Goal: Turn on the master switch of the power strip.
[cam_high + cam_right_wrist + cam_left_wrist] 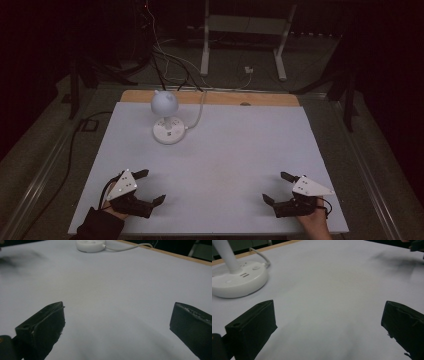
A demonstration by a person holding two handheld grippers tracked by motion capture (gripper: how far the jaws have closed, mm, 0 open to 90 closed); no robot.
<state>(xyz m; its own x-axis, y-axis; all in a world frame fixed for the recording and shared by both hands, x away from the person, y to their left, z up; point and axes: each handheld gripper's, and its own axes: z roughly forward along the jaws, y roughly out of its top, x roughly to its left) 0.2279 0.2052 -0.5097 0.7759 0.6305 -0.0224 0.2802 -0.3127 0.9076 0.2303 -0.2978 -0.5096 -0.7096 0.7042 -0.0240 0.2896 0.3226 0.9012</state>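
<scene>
Both of my grippers sit nearest the high camera, the left gripper (139, 189) at seven o'clock and the right gripper (279, 189) at five o'clock, each with jaws spread wide and holding nothing; I judge they rest there as a ready pose, angled inward toward the middle of the white table (225, 150). One desk lamp (167, 120), the nearest thing to work on, stands at eleven o'clock, well apart from both, its cord (199, 112) trailing off the far edge so it stays clear of the work surface. From the left gripper view, two black jaws stand wide apart and the lamp's round base (237, 280) sits at ten o'clock. From the right gripper view, again two jaws spread, with the base (90, 245) at twelve o'clock, far off.
</scene>
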